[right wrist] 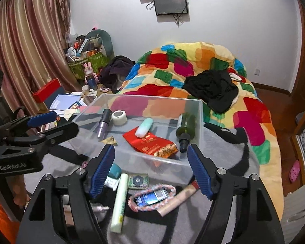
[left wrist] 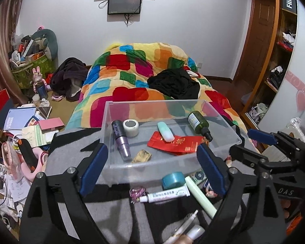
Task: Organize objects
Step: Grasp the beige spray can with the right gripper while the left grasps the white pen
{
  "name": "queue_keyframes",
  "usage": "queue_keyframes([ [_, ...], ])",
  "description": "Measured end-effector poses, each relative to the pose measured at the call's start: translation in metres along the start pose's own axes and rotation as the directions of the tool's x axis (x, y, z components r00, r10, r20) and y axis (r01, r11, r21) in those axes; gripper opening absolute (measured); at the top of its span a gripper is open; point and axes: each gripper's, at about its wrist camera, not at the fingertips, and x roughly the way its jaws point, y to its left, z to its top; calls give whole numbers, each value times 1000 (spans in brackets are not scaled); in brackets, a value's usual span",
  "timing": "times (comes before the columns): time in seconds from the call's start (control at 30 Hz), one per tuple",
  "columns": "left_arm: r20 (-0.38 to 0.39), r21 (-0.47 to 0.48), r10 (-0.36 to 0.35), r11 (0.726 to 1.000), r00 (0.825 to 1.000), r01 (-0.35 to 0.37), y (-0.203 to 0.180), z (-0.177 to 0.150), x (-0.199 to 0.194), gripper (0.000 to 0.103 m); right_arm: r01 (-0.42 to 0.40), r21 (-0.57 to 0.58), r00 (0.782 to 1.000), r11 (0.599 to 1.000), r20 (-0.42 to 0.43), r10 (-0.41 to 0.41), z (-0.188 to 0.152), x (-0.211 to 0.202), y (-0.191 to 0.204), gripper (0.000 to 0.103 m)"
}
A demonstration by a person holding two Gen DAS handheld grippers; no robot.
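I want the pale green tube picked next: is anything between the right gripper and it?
Nothing visible. The right gripper is open and empty, and the pale green tube lies bare on the grey blanket just below its left finger, in front of the clear bin.

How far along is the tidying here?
About half. In the bin: green bottle, purple tube, tape roll, red packet, mint case. Both grippers, left and right, are open and empty. Still outside: blue tape, ointment tube, green tube.
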Motion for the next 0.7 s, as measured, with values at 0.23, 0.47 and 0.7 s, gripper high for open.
queue_keyframes([
  [0.23,-31,-1,12,1000,999,-12,9,-23,-8,92,63,-10,998,998,15,-63,-17,-17,-8,78],
  [0.47,-135,-17,14,1000,991,-16,20,-52,9,92,104,28,994,994,-43,-102,-38,-13,-28,78],
  [0.7,-189,-26,-18,1000,982,13,21,-79,7,92,85,99,986,991,-152,-69,-70,4,-45,78],
])
